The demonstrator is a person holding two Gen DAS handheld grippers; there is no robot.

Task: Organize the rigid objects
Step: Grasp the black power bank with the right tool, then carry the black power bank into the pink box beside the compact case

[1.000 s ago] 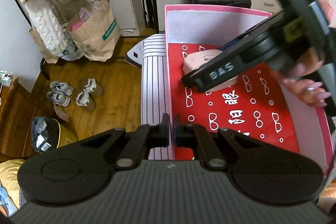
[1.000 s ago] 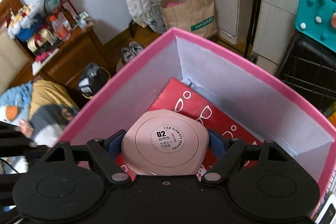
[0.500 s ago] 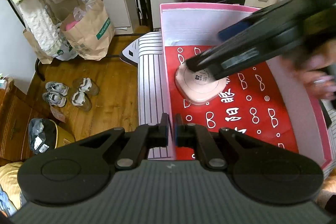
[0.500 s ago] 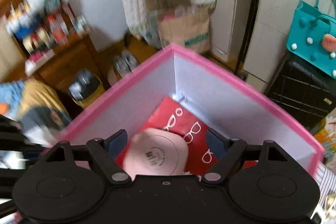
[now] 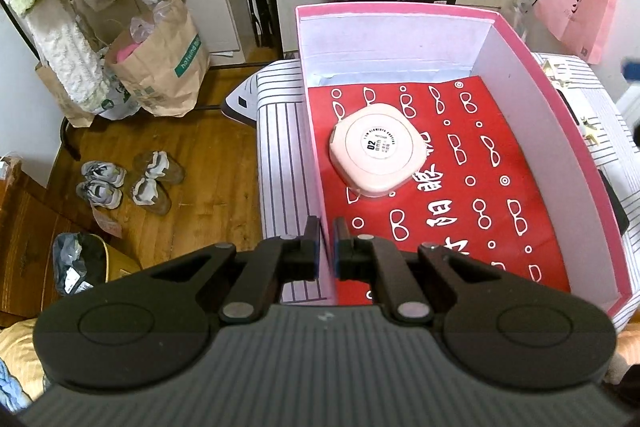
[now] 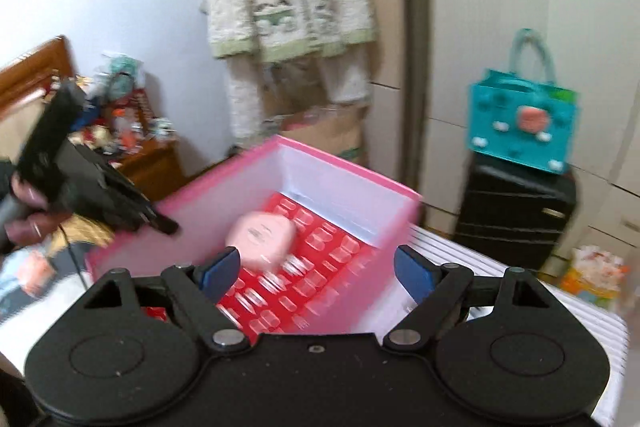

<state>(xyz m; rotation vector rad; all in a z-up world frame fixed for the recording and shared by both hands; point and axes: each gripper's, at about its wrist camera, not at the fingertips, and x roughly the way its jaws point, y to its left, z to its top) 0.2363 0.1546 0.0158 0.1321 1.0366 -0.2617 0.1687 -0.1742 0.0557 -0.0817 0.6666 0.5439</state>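
Inside the pink-rimmed cardboard box (image 5: 554, 131), on its red glasses-patterned lining (image 5: 480, 187) toward the left wall, lies the rounded pale-pink plastic compact (image 5: 378, 155), untouched. Clamped narrowly on that wall's near end is the left gripper (image 5: 326, 251); above the box's near side, the right gripper (image 6: 316, 269) gapes wide, empty.

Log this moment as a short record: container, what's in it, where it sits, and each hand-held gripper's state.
container: pink box, open top, white inner walls
lining: red sheet with white glasses pattern on the box floor
contents: pink compact case, lying flat, label up, nearer the box's left wall, free of both grippers
box support: striped cloth surface
left hand-held gripper: jaws nearly together on the box's left wall
right hand-held gripper: jaws wide apart, empty, outside the box; view blurred
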